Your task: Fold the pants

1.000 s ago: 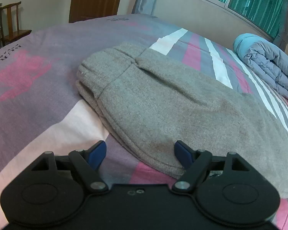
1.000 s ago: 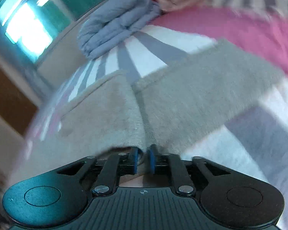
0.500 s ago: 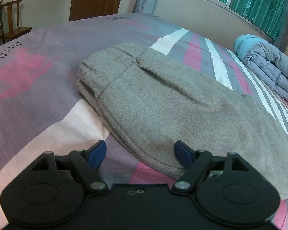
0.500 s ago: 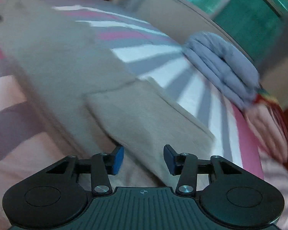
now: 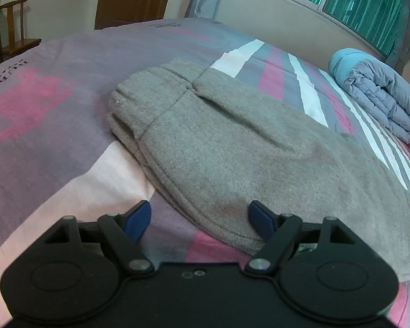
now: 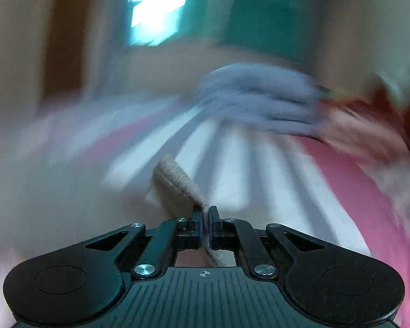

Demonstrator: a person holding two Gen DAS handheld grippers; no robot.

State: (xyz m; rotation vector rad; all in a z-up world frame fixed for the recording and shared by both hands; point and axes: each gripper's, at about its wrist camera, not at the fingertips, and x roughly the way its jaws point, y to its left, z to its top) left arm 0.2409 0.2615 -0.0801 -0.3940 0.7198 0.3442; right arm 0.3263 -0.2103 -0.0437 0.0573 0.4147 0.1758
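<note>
Grey fleece pants (image 5: 232, 147) lie folded lengthwise on the bed, waistband at the far left. My left gripper (image 5: 199, 220) is open and hovers over the pants' near edge, its blue pads on either side of the hem. My right gripper (image 6: 204, 228) is shut on an edge of the grey pants (image 6: 177, 188), which stands up from between its pads. The right wrist view is heavily blurred by motion.
The bed has a purple, pink and white striped sheet (image 5: 54, 136). A folded blue quilt (image 5: 374, 95) lies at the far right, also blurred in the right wrist view (image 6: 259, 101). A wooden chair (image 5: 11, 32) and door stand beyond the bed.
My right gripper was open over the pants half a second ago and has now shut on a pants edge while moving fast. The left gripper has stayed still and open.
</note>
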